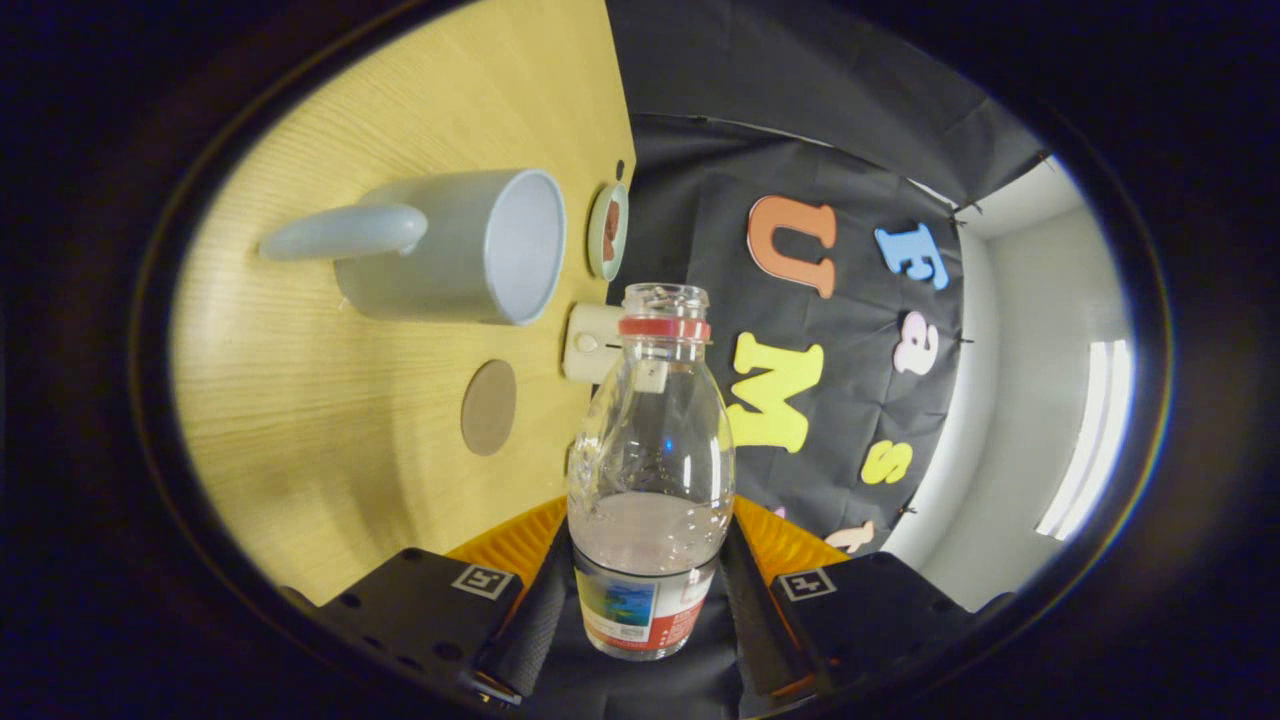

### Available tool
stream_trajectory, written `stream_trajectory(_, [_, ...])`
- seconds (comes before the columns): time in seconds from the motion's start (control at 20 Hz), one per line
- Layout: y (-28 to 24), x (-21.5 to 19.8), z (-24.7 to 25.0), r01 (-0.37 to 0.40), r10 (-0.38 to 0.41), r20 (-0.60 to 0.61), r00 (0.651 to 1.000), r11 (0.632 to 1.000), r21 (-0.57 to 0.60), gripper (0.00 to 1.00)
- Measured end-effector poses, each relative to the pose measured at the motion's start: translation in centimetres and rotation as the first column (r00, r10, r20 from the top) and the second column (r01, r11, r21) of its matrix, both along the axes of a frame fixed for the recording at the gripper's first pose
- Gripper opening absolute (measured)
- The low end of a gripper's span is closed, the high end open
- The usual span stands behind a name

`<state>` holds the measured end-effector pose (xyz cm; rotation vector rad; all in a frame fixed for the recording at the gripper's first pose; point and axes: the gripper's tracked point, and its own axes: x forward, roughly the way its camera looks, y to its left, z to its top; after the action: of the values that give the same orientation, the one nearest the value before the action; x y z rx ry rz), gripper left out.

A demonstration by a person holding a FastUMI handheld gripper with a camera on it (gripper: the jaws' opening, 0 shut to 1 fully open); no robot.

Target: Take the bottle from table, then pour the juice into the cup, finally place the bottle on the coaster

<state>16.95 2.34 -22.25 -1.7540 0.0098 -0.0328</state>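
My gripper (645,610) is shut on a clear plastic bottle (650,470), both fingers pressing its labelled lower body. The bottle has no cap, a red neck ring, and pale liquid in its lower part. The whole view is rolled about a quarter turn, so the wooden table (330,440) stands on edge beside the bottle. A grey mug (450,250) with a long handle stands on that table beyond the fingers, its open mouth facing toward the bottle's neck. A round brown coaster (489,407) lies flat on the table, nearer to the fingers than the mug.
A small cream-coloured block (590,343) sits on the table by the bottle's neck. Past the mug, a small round dish (607,231) with something brown in it rests near the table's far edge. The black cloth wall hangs beyond that edge.
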Motion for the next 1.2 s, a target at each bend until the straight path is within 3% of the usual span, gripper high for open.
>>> stream_trajectory(1.2, [-0.7, -0.3, 1.8, 0.018, -0.01, 0.047, 0.999, 0.987, -0.157, 0.81])
